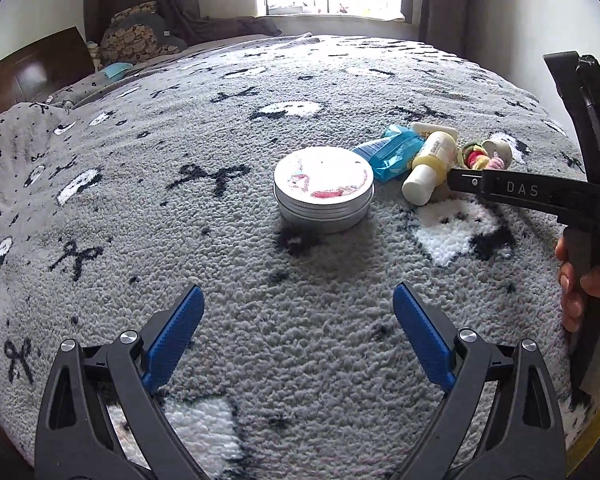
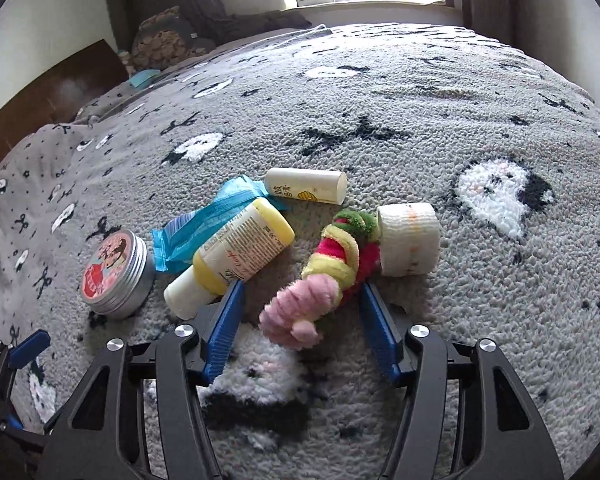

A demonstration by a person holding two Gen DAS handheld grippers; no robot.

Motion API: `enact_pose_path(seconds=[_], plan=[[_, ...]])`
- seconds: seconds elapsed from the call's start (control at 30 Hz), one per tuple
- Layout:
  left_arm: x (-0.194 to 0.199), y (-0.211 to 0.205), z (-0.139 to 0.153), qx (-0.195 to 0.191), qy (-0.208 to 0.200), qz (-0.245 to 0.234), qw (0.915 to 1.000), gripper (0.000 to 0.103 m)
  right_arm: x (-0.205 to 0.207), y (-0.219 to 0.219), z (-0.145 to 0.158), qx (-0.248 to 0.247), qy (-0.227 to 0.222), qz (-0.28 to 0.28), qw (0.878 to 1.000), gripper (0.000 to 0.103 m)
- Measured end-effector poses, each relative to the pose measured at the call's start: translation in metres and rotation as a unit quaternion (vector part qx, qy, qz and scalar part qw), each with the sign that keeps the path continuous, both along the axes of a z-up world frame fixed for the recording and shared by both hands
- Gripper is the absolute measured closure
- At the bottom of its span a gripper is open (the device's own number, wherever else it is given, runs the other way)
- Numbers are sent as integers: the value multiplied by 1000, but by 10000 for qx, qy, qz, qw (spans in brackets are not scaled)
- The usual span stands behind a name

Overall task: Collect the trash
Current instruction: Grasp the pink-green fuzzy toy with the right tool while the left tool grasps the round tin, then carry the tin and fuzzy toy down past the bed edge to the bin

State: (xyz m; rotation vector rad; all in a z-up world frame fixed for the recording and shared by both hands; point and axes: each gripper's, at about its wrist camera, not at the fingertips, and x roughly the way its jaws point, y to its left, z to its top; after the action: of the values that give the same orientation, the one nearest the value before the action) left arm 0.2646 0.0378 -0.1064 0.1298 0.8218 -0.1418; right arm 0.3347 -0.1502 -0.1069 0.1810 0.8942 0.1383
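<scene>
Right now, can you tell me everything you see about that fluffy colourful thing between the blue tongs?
The fluffy bundle looks like soft, fuzzy scrunchie-like loops bunched together: pink at the near end, then yellow, hot pink and green. It lies on the grey patterned blanket, pointing away from the camera. Its far end touches a white tape roll. The right tongs sit around it, one blue pad at each side, not clearly squeezing yet.
</scene>
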Motion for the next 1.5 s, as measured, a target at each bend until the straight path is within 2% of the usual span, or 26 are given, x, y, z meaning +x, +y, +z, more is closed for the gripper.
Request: enact_pose_path(seconds=[0.03,0.07,0.13,0.23,0.37,0.53,0.6,0.63,0.73,1.0,1.27,1.5], plan=[[3,-1,0,28,-6,-5,10000,13,1,-2,0,-20,14,-53,10000,66],[7,-1,0,47,-9,-11,10000,13,0,-6,0,54,4,-75,10000,69],[15,-3,1,70,-21,-16,10000,13,-2,-13,1,97,-16,-86,9999,81],[34,-8,1,45,-9,14,10000,13,-9,-21,2,57,6,-40,10000,83],[55,-17,-1,-89,25,26,10000,13,-31,-24,8,-310,-91,62,9995,83],[80,-26,-9,-156,184,77,9997,13,-60,-29,12,-498,-179,128,9985,83],[87,-27,-11,-203,247,89,9994,26,-71,-30,15,-606,-261,165,9977,83],[89,-28,-12,-214,300,95,9993,36,-75,-31,16,-654,-295,171,9973,83],[85,-29,-11,-155,313,122,9993,36,-89,-32,19,-837,-368,155,9957,83],[36,-37,5,-172,237,-83,9995,36,-129,-38,36,-1025,-624,110,9927,83],[-46,-61,34,-47,-214,-525,9984,36,-180,-57,48,-803,-779,102,9937,83],[-120,-77,39,-171,-410,-905,9949,36,-230,-75,55,-670,-884,137,9937,83]])
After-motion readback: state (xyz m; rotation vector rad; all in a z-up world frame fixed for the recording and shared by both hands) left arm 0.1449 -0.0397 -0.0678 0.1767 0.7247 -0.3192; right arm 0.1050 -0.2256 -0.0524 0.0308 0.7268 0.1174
